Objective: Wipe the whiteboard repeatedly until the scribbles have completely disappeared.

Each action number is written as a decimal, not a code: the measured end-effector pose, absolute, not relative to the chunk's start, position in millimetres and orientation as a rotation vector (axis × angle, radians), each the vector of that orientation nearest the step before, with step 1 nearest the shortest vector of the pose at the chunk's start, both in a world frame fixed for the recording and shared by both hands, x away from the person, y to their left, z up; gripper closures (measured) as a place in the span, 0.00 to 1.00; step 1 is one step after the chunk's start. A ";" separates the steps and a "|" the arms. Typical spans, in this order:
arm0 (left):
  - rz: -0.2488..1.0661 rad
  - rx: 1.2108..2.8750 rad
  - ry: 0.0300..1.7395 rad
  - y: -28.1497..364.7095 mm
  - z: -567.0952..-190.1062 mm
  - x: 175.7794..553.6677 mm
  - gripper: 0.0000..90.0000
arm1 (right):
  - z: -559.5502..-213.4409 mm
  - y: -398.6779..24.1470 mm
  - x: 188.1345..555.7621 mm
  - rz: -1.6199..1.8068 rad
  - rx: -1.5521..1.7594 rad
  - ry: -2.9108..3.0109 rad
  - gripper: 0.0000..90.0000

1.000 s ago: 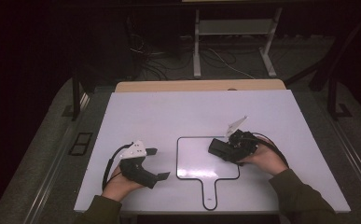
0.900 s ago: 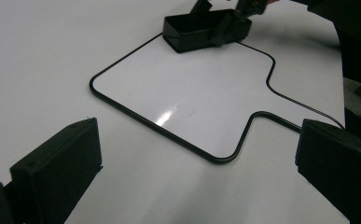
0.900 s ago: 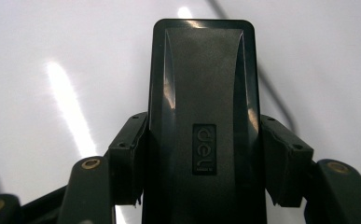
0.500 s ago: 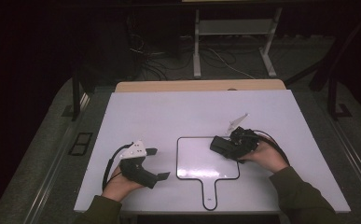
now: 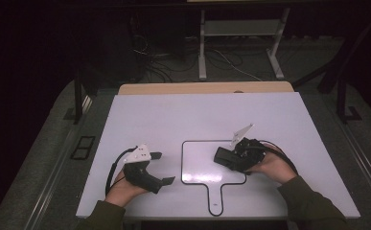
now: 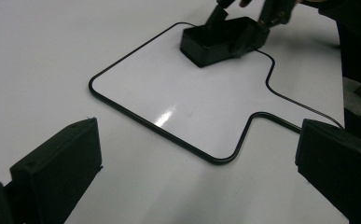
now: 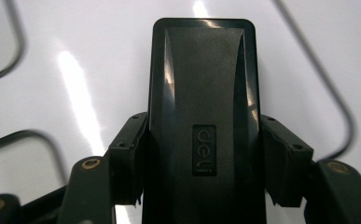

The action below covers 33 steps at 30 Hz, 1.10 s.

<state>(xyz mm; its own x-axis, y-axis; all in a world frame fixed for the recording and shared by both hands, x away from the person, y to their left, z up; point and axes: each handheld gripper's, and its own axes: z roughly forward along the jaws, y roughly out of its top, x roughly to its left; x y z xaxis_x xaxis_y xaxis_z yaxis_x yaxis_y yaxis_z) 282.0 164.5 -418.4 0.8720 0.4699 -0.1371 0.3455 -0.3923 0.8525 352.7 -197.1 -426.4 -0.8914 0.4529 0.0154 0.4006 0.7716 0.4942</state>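
Since the earlier high view very little has shifted: the right gripper (image 5: pixel 226 157) has edged only slightly over the board and its grey plate sits at a marginally different angle, while the left gripper (image 5: pixel 166 167) has stayed where it was. In the high view now, the black eraser (image 5: pixel 225 158) juts out ahead of the right gripper's jaws, lying on the small whiteboard (image 5: pixel 197 165), toward that board's far right part, and the person's right hand (image 5: pixel 273 166) is wrapped around the tool behind it. The left gripper rests on the white table (image 5: pixel 173 115) just off the board's left edge, jaws spread with nothing between them. In the left gripper view, its two black jaws stand wide apart at the bottom corners, and well ahead of them the eraser (image 6: pixel 218 41) sits flat on the whiteboard (image 6: pixel 169 98), pinched by the other tool. In the right gripper view, the jaws press on both long sides of the eraser (image 7: pixel 204 93), which reaches forward from them over the glossy whiteboard (image 7: pixel 71 70), its moulded logo facing up. The step in hand looks like wiping the board with the eraser, and no marks show on it. The next move probably calls for keeping the pinch firm and the eraser flat while sliding it, with the left tool free to steady the board.
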 end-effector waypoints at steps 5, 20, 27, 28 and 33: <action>0.151 2.020 0.594 163.9 -418.8 282.3 0.00 | -427.0 -202.4 373.4 0.760 0.759 2.829 0.43; 0.152 2.014 0.596 164.6 -418.8 282.4 0.00 | -427.4 -205.0 369.9 0.759 0.748 2.824 0.43; 0.151 2.017 0.596 164.0 -418.6 282.1 0.00 | -426.3 -199.8 339.3 0.740 0.627 2.863 0.43; 0.151 2.017 0.596 164.1 -418.5 282.2 0.00 | -426.1 -198.1 335.1 0.739 0.608 2.870 0.43; 0.151 2.018 0.594 163.5 -418.7 282.1 0.00 | -426.2 -198.9 339.4 0.755 0.625 2.878 0.43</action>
